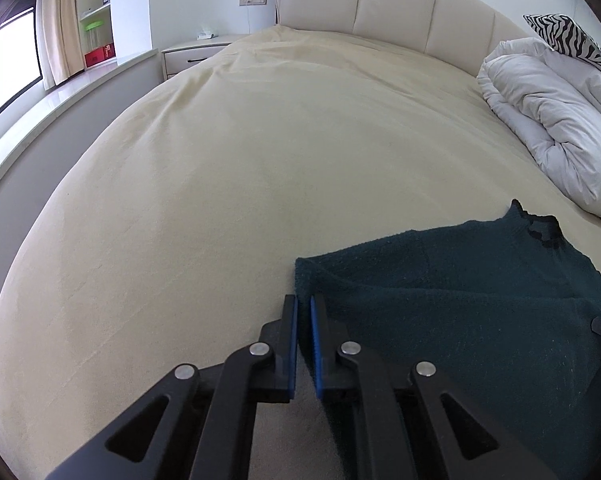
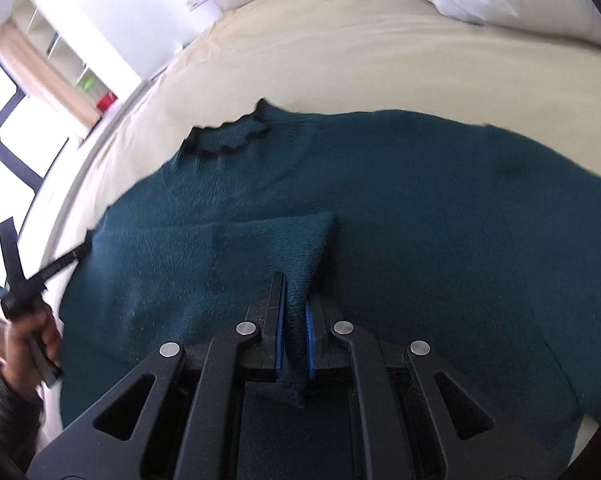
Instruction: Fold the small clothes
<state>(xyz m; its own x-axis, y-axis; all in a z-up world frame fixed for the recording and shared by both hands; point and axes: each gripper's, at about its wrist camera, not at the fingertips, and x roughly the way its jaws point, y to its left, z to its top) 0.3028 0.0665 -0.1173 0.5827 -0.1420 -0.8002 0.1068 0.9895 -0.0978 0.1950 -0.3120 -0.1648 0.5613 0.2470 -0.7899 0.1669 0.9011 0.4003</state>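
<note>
Nearest to you in the right wrist view, your right gripper (image 2: 294, 304) is clenched on a raised fold of the dark teal sweater (image 2: 400, 208): the knit stands up in a peak between the blue pads (image 2: 278, 336) and runs down out of the jaws toward the camera. In the left wrist view, your left gripper (image 1: 303, 312) has its jaws drawn close together with only a narrow slit between them, and the sweater's (image 1: 460, 300) near left edge passes into that slit, so it pinches the cloth there. The right wrist view confirms this from the side, where your left hand (image 2: 32, 336) holds that tool at the garment's left border, its tip touching the knit. The sweater lies spread on the bed (image 1: 220, 184), covering the near right part of the cream sheet, close to the bed's near edge, with one flap folded over the body. Its collar (image 2: 230, 136), with a darker scalloped trim, points toward the far end of the bed. Beyond the garment the sheet is bare up to the padded headboard (image 1: 396, 4). A bunched white duvet (image 1: 548, 112) sits along the far right edge of the bed, with a zebra-striped pillow (image 1: 568, 36) behind it. Past the bed's far left corner stands a nightstand (image 1: 196, 50), and farther left a curtain (image 1: 56, 20) beside a window (image 1: 12, 60).
</note>
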